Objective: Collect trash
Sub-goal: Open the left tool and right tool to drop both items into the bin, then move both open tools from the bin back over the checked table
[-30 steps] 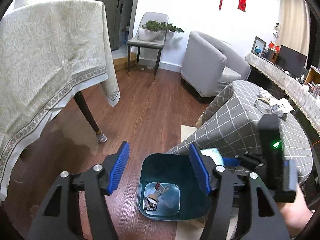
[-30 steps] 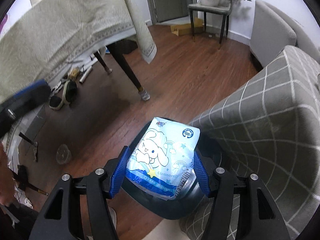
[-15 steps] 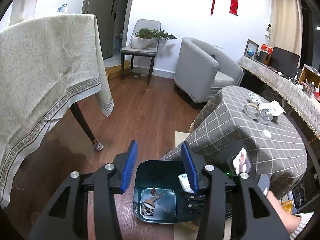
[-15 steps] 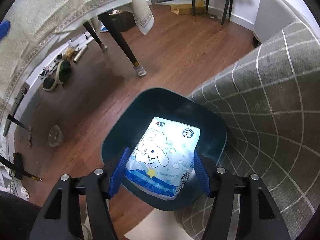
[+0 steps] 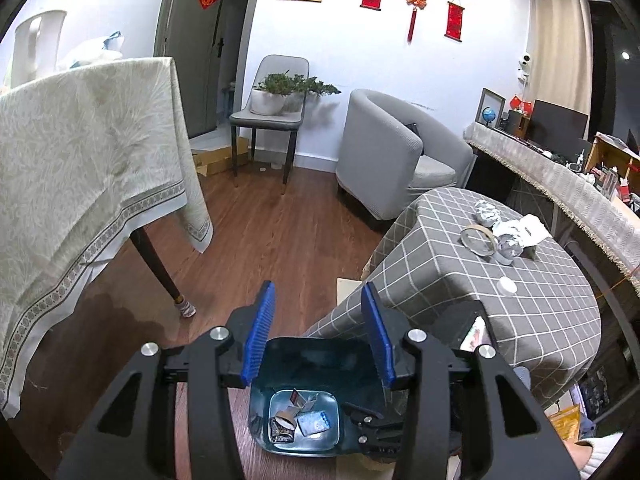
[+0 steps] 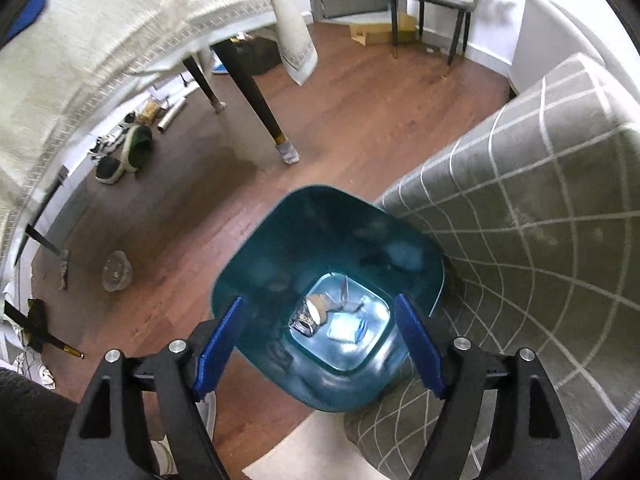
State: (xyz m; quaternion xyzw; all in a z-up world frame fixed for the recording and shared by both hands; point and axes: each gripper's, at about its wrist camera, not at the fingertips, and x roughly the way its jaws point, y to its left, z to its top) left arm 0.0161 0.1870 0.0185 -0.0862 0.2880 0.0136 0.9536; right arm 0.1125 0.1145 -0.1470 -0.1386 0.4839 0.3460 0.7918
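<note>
right tool point(image 6: 318, 350): your jaws have just been opening, nothing between them, pale blue packet point(image 6: 346, 330) lies in the teal plastic bin point(image 6: 256, 264) | left tool point(image 5: 318, 334): narrowed, empty | risk: crumpled foil point(image 5: 490, 220) remains on the grey checked bench point(image 5: 540, 312); a hasty sweep could knock it to the floor.

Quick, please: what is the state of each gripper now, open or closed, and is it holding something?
Left gripper: open, narrow gap, holding nothing.
Right gripper: open, jaws just widened, holding nothing, above the bin.
</note>
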